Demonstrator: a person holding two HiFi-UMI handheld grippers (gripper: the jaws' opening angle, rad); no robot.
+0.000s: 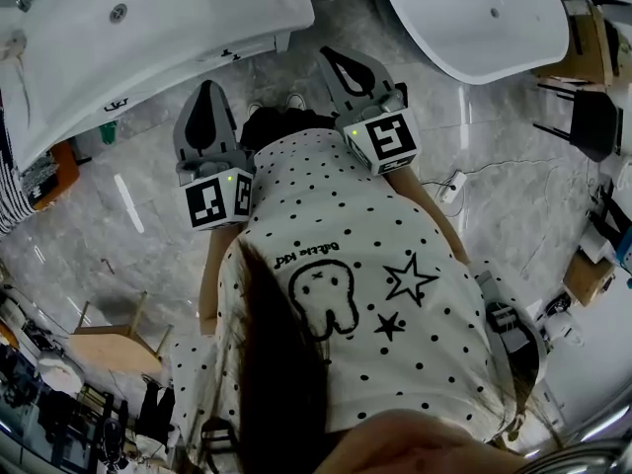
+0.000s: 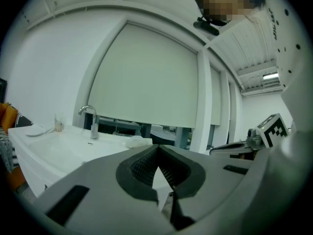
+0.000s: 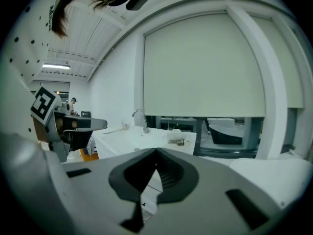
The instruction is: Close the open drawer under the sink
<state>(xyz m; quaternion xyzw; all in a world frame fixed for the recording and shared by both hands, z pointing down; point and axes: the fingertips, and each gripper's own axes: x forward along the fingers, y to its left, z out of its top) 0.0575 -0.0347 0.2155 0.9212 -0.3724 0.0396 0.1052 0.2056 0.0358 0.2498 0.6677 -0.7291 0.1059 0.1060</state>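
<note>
The white sink [image 1: 128, 28] stands at the upper left of the head view, and its cabinet front [image 1: 212, 62] shows just under the rim. From here I cannot tell whether a drawer stands out. My left gripper [image 1: 205, 85] is shut and empty, held in the air a little short of that front. My right gripper [image 1: 331, 52] is also shut and empty, beside it to the right. In the left gripper view the sink top [image 2: 63, 146] and its faucet [image 2: 90, 119] lie ahead and left of the closed jaws [image 2: 157, 147]. The right gripper view shows the same sink [image 3: 132, 141] beyond its jaws [image 3: 156, 151].
A second white basin [image 1: 474, 18] fills the upper right. A wooden stool [image 1: 109, 339] stands at the lower left and cardboard boxes [image 1: 583, 47] at the right. A power strip [image 1: 452, 188] with its cable lies on the marble floor. A striped sleeve [image 1: 10, 186] shows at the left edge.
</note>
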